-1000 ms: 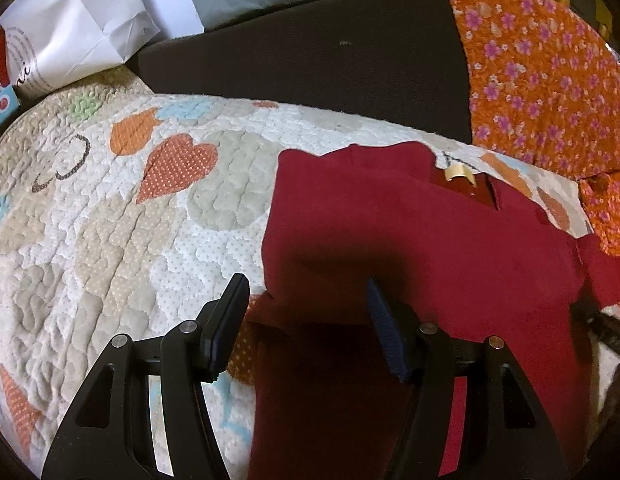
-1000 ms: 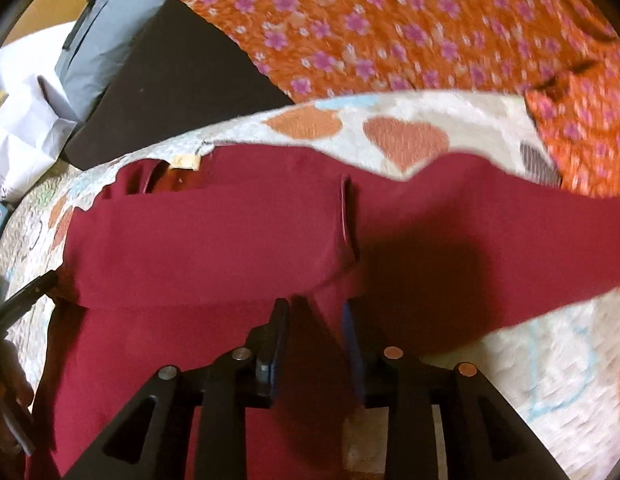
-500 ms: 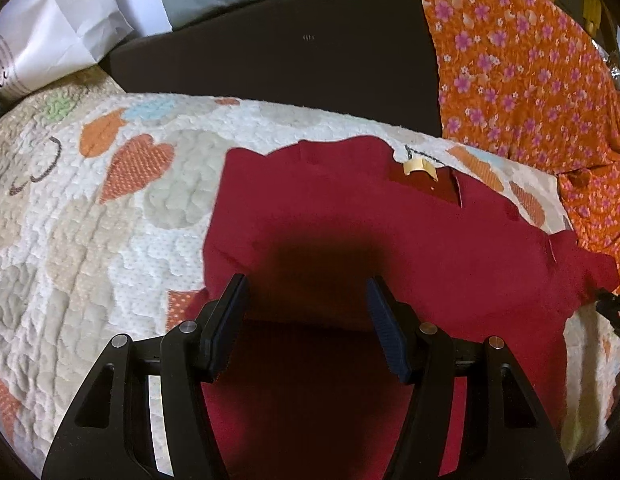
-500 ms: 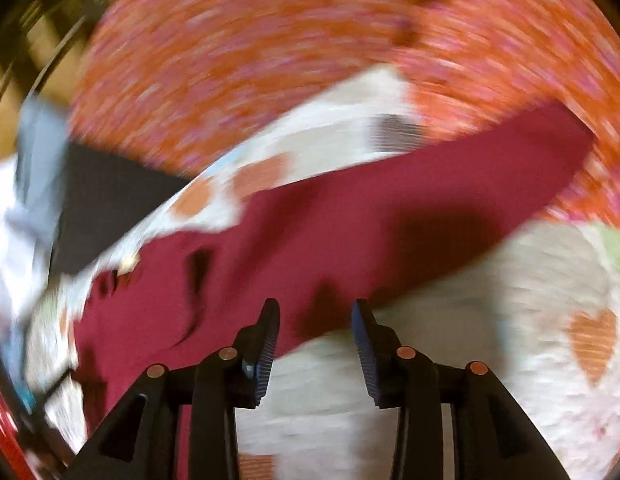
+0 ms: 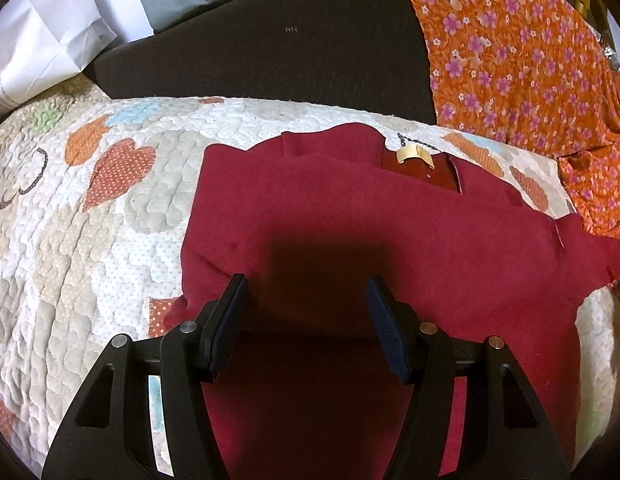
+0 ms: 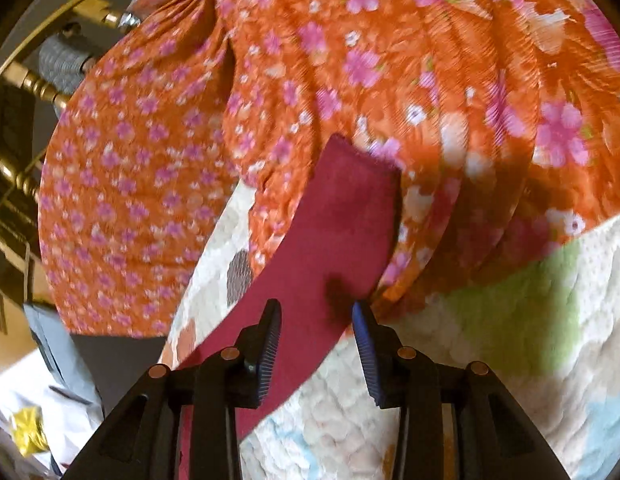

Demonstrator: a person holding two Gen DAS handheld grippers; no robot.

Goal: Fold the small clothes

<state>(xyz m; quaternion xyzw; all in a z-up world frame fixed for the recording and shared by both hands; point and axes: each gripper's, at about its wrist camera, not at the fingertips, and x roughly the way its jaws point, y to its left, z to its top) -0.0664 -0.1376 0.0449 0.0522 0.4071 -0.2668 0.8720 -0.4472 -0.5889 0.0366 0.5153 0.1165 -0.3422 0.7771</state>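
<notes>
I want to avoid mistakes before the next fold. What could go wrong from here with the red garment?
The sleeve lies with its end on the orange floral cloth; the open right gripper might pinch both. The left gripper hovers open over the folded body; dragging there could undo that fold.

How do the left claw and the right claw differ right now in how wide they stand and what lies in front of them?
The left claw stands wider than the right claw. The left hovers over the broad folded body of the dark red garment; the right points at its one long sleeve, stretched toward the orange floral cloth. The left view is sharp, the right blurred. Both are open, pressing on nothing.
</notes>
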